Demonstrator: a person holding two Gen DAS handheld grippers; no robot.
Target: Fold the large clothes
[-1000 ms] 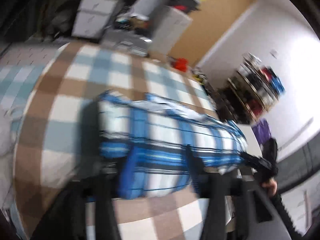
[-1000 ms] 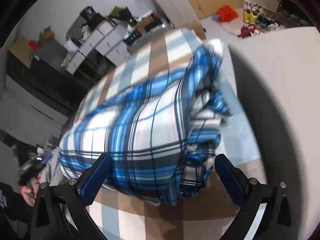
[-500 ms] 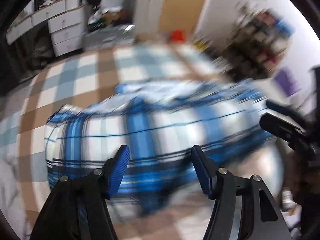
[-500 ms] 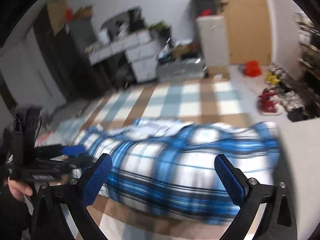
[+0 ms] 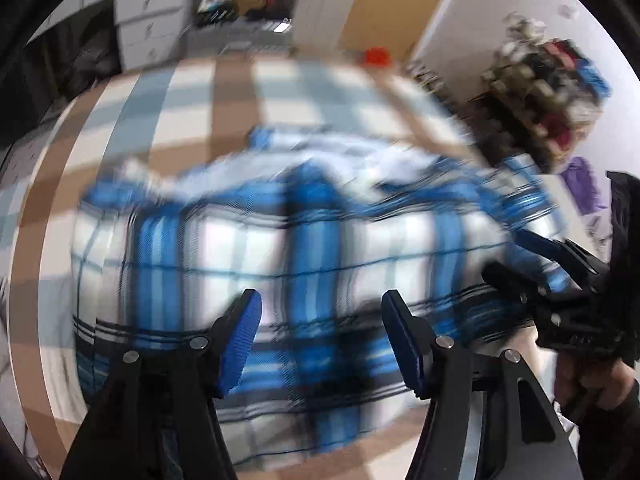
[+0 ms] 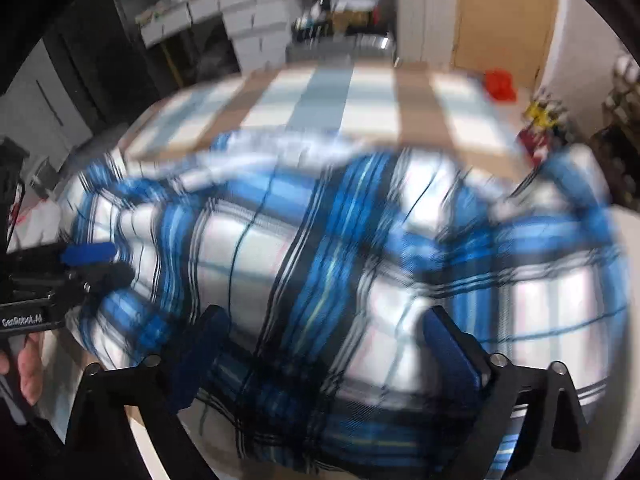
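Note:
A blue, white and black plaid garment (image 5: 304, 248) lies bunched lengthwise on a brown, white and pale blue checked bed cover (image 5: 224, 96); it also shows in the right wrist view (image 6: 360, 240). My left gripper (image 5: 320, 336) is open just above the garment's near edge, nothing between its blue pads. My right gripper (image 6: 328, 352) is open wide over the garment's near edge, empty. Each gripper shows in the other's view, the right one (image 5: 560, 280) at the garment's right end, the left one (image 6: 80, 264) at its left end. Both views are blurred.
White drawer units (image 6: 248, 12) and a white cabinet (image 6: 424, 12) stand beyond the bed's far edge. A cluttered rack (image 5: 548, 92) stands against the right wall. A red object (image 6: 500, 84) lies on the floor by the wooden door.
Both grippers have swung and come closer to the garment, which now fills more of each view. The right gripper's jaws have narrowed somewhat. The garment still lies on the bed.

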